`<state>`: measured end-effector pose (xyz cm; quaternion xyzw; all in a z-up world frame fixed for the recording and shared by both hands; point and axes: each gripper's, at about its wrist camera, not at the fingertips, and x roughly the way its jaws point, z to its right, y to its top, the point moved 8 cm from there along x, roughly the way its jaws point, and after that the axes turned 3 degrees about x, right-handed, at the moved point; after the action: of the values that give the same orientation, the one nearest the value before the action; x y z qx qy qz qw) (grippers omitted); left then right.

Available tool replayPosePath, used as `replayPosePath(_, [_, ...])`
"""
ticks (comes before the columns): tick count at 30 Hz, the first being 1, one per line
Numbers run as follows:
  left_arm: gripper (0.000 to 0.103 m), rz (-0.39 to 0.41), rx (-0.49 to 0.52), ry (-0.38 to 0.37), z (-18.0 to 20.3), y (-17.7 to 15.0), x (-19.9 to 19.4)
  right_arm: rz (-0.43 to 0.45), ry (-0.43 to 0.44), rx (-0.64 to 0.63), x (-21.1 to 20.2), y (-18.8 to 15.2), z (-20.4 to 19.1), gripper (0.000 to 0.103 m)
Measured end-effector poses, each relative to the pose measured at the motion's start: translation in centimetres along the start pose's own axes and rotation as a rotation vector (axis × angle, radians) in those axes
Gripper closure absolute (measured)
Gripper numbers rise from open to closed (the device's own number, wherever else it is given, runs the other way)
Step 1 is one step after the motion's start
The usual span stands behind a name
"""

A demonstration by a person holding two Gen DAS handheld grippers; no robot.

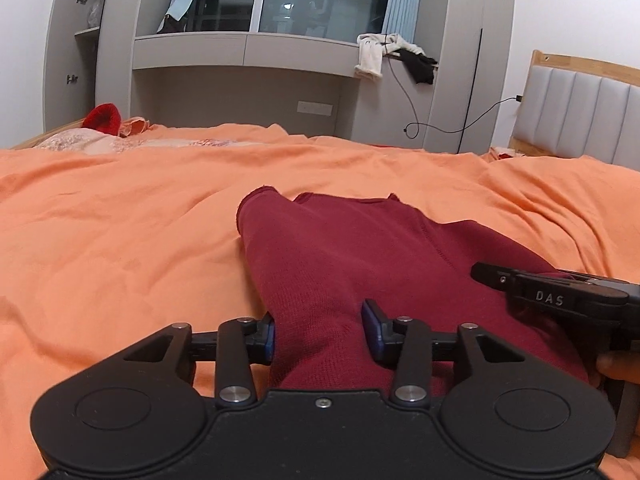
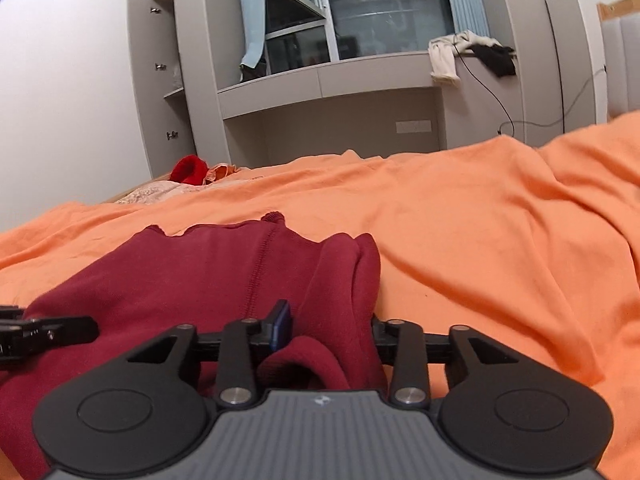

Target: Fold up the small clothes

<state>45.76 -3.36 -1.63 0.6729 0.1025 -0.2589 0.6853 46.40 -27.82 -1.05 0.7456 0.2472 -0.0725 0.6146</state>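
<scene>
A dark red knit garment (image 1: 360, 248) lies on the orange bedsheet (image 1: 120, 232). My left gripper (image 1: 318, 338) is open, its blue-padded jaws on either side of the garment's left edge, which runs between them. My right gripper (image 2: 330, 330) is open too, with a bunched fold of the same garment (image 2: 224, 264) lying between its jaws at the garment's right edge. The right gripper also shows in the left wrist view (image 1: 560, 296), resting on the cloth at the right. The left gripper's tip shows in the right wrist view (image 2: 44, 334).
A bright red item (image 1: 102, 118) and pale patterned cloth (image 1: 120, 142) lie at the bed's far left. A grey window desk unit (image 1: 248, 52) with clothes draped on it (image 1: 394, 54) stands behind. A padded headboard (image 1: 580, 116) is at the right.
</scene>
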Motion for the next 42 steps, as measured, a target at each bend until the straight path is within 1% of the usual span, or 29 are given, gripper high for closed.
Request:
replayPosePath(3, [0.052,-0.004,-0.012,0.008,-0.3,-0.1,0.1,0.000,-0.001,0.004,0.0,-0.1,0.2,0.056])
replayPosePath(6, [0.046,-0.011,-0.021,0.022,-0.4,0.3,0.6,0.005,-0.016,0.009,0.1,0.3,0.1,0.048])
replayPosePath(8, [0.036,-0.017,-0.025,0.045,-0.4,0.4,0.6,0.017,-0.022,0.015,-0.1,0.5,0.2,0.037])
replayPosePath(9, [0.033,-0.019,-0.029,0.056,-0.4,0.4,0.5,0.024,-0.023,0.019,-0.2,0.7,0.3,0.033])
replayPosePath(11, [0.022,-0.023,-0.041,0.068,-0.6,0.5,0.1,0.050,-0.027,0.027,-0.8,1.1,0.5,0.018])
replayPosePath(12, [0.020,-0.026,-0.050,0.071,-0.7,0.5,-0.1,0.064,-0.029,0.029,-1.2,1.4,0.5,0.014])
replayPosePath(14, [0.011,-0.024,-0.066,0.075,-0.9,0.6,-0.5,0.086,-0.026,0.027,-2.1,1.9,0.4,0.008])
replayPosePath(15, [0.008,-0.018,-0.070,0.076,-0.9,0.7,-0.9,0.095,-0.024,0.025,-2.5,2.1,0.3,0.007])
replayPosePath(16, [0.003,-0.009,-0.069,0.080,-0.9,0.8,-1.3,0.106,-0.021,0.022,-3.0,2.2,0.1,0.003])
replayPosePath(17, [0.001,0.003,-0.065,0.085,-0.9,1.0,-1.6,0.118,-0.019,0.019,-3.6,2.4,0.0,0.001])
replayPosePath(20, [0.001,0.040,-0.045,0.087,-0.6,1.6,-3.1,0.141,-0.014,0.021,-5.3,2.7,-0.4,0.000])
replayPosePath(23, [0.001,0.069,-0.050,0.073,-0.3,2.0,-4.5,0.165,-0.004,0.038,-7.4,2.9,-0.7,0.000])
replayPosePath(26, [0.001,0.102,-0.051,0.059,0.2,2.2,-6.3,0.200,0.000,0.050,-9.8,3.0,-1.0,0.000])
replayPosePath(29, [0.001,0.144,-0.027,0.049,1.1,2.4,-8.2,0.251,-0.004,0.034,-12.6,3.0,-1.7,0.000])
replayPosePath(36, [0.001,0.260,0.051,0.037,4.1,1.3,-13.3,0.364,-0.002,-0.033,-18.2,2.2,-4.1,0.000])
replayPosePath(39, [0.001,0.320,0.078,0.045,5.2,0.5,-15.6,0.405,-0.004,-0.057,-20.7,1.5,-4.8,0.000])
replayPosePath(42, [0.001,0.358,0.087,0.054,5.9,-0.5,-17.6,0.437,-0.015,-0.084,-22.9,0.4,-5.4,0.000])
